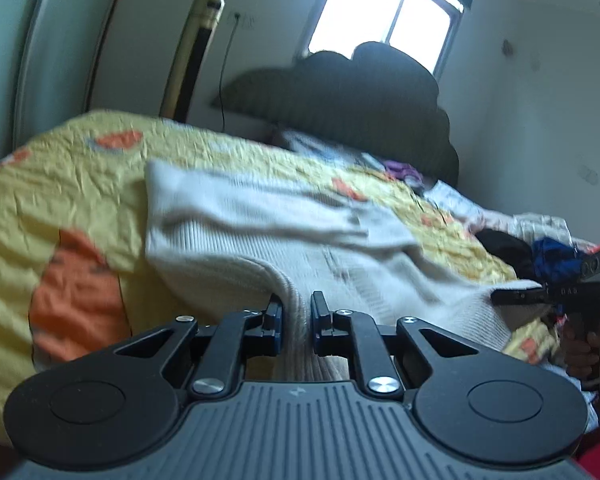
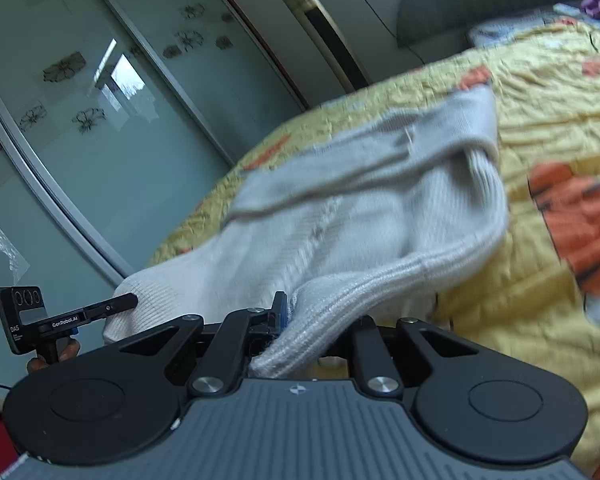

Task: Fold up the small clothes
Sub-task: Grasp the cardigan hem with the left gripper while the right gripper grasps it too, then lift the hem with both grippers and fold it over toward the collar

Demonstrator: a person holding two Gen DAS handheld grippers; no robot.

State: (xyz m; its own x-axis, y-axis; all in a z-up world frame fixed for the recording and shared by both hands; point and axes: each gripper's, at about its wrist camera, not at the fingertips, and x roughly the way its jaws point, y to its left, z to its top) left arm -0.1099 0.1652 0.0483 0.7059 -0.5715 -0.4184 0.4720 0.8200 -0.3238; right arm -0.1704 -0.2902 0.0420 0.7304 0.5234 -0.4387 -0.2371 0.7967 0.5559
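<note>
Both tongs are clamping the near ribbed hem of a white knit sweater point(image 1: 260, 232) lying mid-frame on the yellow quilted bed point(image 1: 80, 184): left tongs point(image 1: 296, 312), right tongs point(image 2: 300, 320). Only the left view is showing the window point(image 1: 384, 12) (upper right); only the right view, the glass wardrobe doors point(image 2: 100, 120).

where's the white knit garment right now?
The white knit garment lies mid-frame in both wrist views, spread over the yellow-and-orange quilt. Its near edge is pinched by the left gripper and the right gripper.
</note>
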